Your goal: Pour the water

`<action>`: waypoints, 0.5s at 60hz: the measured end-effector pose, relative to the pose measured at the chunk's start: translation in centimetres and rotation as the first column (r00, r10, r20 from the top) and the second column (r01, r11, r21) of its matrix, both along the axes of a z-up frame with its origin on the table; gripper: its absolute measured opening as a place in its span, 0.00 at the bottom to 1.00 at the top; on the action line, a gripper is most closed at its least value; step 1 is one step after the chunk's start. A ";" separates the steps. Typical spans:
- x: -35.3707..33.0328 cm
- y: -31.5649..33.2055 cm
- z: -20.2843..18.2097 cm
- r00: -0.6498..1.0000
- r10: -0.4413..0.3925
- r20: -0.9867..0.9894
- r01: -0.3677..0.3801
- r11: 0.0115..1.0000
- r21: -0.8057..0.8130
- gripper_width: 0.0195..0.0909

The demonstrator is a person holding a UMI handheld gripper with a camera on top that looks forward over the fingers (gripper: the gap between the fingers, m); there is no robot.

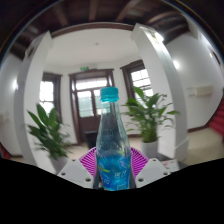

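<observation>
Clear plastic water bottle (111, 140) with a teal-blue screw cap, standing upright between the gripper (112, 168) fingers, near and centre. A label band wraps its middle, pale with blue tint; the writing on it is too small to read, no brand legible. The bottle looks bluish through the lower body; the liquid level cannot be judged.

Magenta finger pads (89, 162) show on both sides of the bottle's lower body, left and right, right up against its walls. The jaws look pinched onto the bottle, both pads pressing the sides. White finger bodies sit below the pads. The bottle's base is hidden low between the fingers, so what it rests on cannot be told.

Far left: green leafy potted plant (47, 132) in a pale pot. Far right: a second green leafy potted plant (148, 112), taller, also in a pale pot. Both are well beyond the bottle, one on each side.

The room is bright, with white walls and a white ceiling crossed by dark wooden beams (100, 14). On the far wall, a dark wood-framed door (90, 95) with glass panes is directly behind the bottle, and dark-framed windows (137, 78) flank it left and right. Daylight comes through the panes. A small green sign sits above the door, unreadable.
</observation>
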State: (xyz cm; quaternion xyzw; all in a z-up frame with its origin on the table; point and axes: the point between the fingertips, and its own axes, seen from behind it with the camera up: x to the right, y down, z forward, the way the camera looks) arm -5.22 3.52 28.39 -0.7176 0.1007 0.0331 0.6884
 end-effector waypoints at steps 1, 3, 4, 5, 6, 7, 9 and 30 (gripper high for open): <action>0.9 -0.2 -0.5 0.999 -0.022 0.031 0.022 1.000 -0.018 0.31; 3.0 0.8 -2.3 0.995 -0.058 0.083 0.062 0.997 -0.043 0.31; 3.8 0.6 -2.9 0.992 -0.077 0.104 0.084 0.995 -0.056 0.31; 4.7 0.5 -3.7 0.988 -0.099 0.121 0.108 0.992 -0.072 0.31; 5.7 0.3 -4.6 0.983 -0.122 0.137 0.135 0.987 -0.088 0.31; 7.2 1.0 -5.7 0.978 -0.144 0.151 0.160 0.982 -0.104 0.31; 8.9 0.5 -7.6 0.966 -0.181 0.186 0.209 0.968 -0.140 0.31; 15.0 1.9 -20.4 0.941 -0.239 0.238 0.298 0.920 -0.256 0.31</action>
